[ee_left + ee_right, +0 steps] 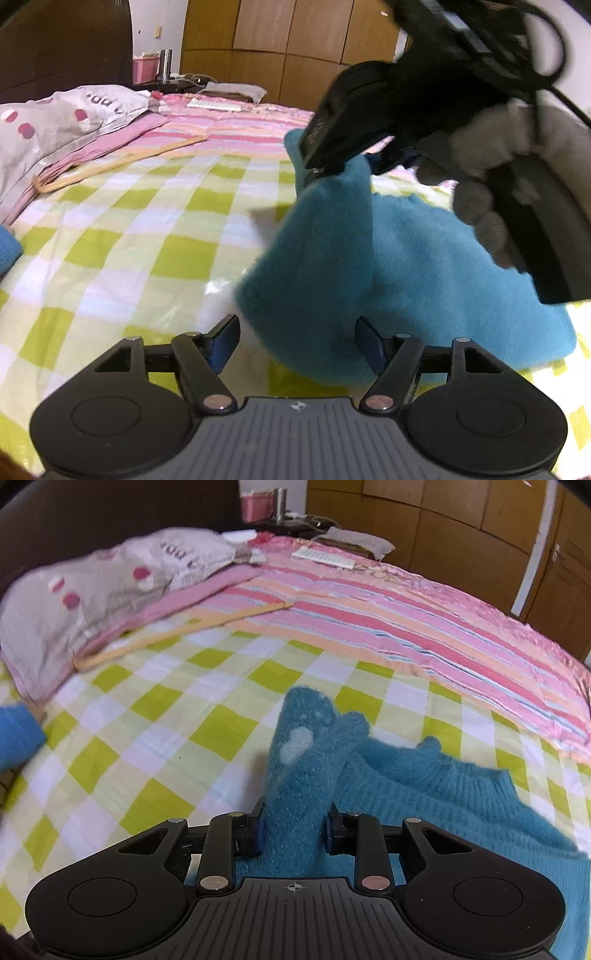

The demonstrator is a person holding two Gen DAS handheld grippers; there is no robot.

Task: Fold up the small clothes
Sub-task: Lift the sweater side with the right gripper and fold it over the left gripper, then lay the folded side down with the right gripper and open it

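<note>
Nearest us, our right gripper (293,830) has its fingers clamped on a raised fold of the teal sweater (424,786), whose remaining part lies on the checked bed (155,716). Our left gripper (295,339) sits low beside the sweater, fingers apart and empty. Farther off lie a wooden hanger (177,635), a striped quilt (424,627) and a grey pillow (103,587).
</note>
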